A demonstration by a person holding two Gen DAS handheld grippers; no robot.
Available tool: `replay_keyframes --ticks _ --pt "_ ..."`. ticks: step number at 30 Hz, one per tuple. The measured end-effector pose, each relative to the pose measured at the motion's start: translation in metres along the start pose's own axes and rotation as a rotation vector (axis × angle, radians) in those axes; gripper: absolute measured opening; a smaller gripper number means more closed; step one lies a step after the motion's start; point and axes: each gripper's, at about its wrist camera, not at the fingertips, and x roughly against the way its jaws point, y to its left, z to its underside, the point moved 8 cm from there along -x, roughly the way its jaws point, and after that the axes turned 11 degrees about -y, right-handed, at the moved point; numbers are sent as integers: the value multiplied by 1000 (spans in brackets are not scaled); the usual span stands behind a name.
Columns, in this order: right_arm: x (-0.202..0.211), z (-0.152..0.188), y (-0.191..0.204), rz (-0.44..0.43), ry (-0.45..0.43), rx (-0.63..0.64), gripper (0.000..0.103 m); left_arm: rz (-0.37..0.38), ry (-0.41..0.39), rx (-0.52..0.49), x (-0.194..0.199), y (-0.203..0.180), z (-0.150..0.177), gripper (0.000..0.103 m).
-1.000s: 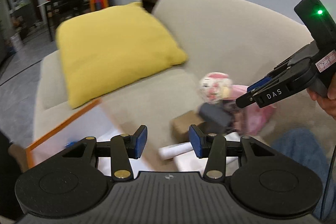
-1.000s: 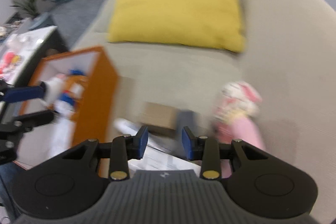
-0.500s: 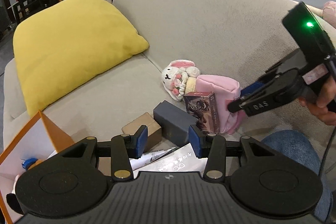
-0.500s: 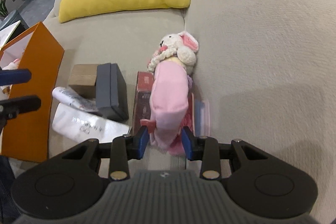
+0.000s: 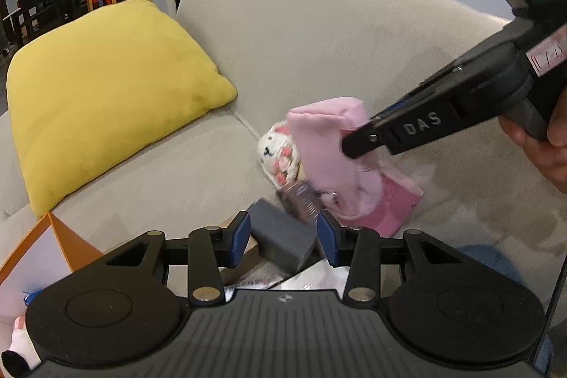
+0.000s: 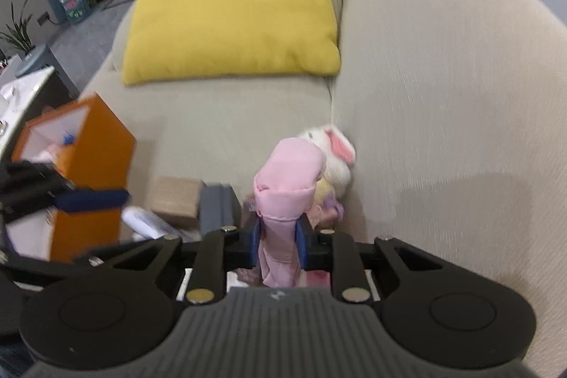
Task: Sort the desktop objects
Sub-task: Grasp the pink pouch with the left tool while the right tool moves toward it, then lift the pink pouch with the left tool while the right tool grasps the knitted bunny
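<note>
My right gripper [image 6: 278, 245] is shut on a pink cloth pouch [image 6: 285, 190] and holds it lifted off the sofa seat; it also shows in the left wrist view [image 5: 329, 144], with the right gripper [image 5: 358, 146] clamped on it. A white plush rabbit [image 6: 331, 158] lies behind it against the sofa back. A dark grey box [image 5: 283, 236] and a patterned card box [image 5: 301, 201] lie on the seat. My left gripper [image 5: 283, 238] is open and empty, its blue pads on either side of the grey box.
An orange box [image 6: 95, 172] with toys inside stands at the left. A brown cardboard box [image 6: 175, 197] and white papers [image 6: 145, 222] lie beside the grey box. A yellow cushion [image 6: 234, 9] sits at the far end of the beige sofa [image 6: 443, 94].
My right gripper closed on the pink pouch and lifted it off the seat. The left gripper moved in closer over the grey box.
</note>
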Motion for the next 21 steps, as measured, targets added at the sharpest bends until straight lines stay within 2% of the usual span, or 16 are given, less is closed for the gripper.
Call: replay_keyframes --ticks 4,8,18,21 --pt "5 -17 18 -34 -23 -9 21 7 -45 3 10 -1 -10 49" --pt "2 -27 42 -74 -34 -11 21 -29 -69 -6 11 -1 -16 49" --pt "-17 -31 67 -146 0 -84 21 -80 -44 35 -6 10 -11 49" --pt "-25 -29 68 -179 28 -128 21 -90 -33 41 -11 13 -11 42"
